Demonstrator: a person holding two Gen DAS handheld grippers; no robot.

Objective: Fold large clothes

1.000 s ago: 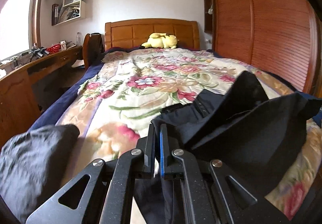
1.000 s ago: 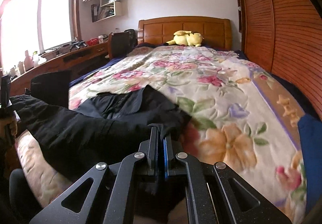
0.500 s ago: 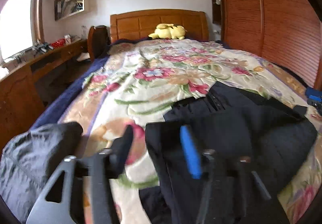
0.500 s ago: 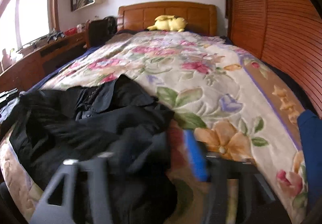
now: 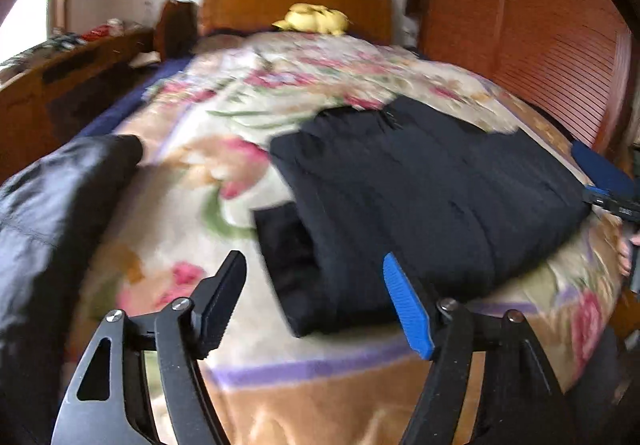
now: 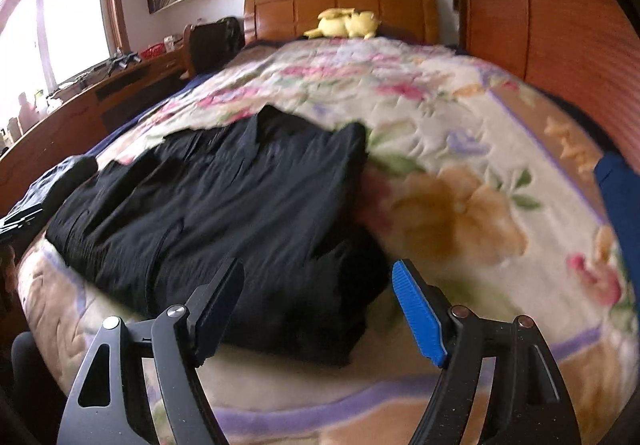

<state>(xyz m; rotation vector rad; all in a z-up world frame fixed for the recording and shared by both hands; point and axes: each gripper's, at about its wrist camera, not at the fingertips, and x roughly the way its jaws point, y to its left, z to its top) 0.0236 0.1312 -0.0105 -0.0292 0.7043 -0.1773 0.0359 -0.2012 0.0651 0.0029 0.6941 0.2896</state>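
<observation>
A black garment (image 5: 432,197) lies folded over on the flowered bedspread (image 5: 248,113) near the foot of the bed. My left gripper (image 5: 316,293) hovers at the garment's near left corner, jaws still opening; cloth lies beyond the gap, and neither pad presses on it. In the right wrist view the same garment (image 6: 224,213) spreads to the left. My right gripper (image 6: 320,301) sits over its near right corner, jaws still opening, gripping nothing. The right gripper's blue-tipped body (image 5: 608,201) shows at the right edge of the left wrist view.
A second dark garment (image 5: 52,213) lies bunched at the bed's left edge. A yellow plush toy (image 6: 344,23) rests by the wooden headboard (image 6: 340,9). A wooden desk (image 6: 100,93) runs along the left. Slatted wardrobe doors (image 6: 560,29) line the right.
Both grippers were shut on the black garment a second ago, holding it up. They have let go and dropped lower; the garment now lies flat on the bed.
</observation>
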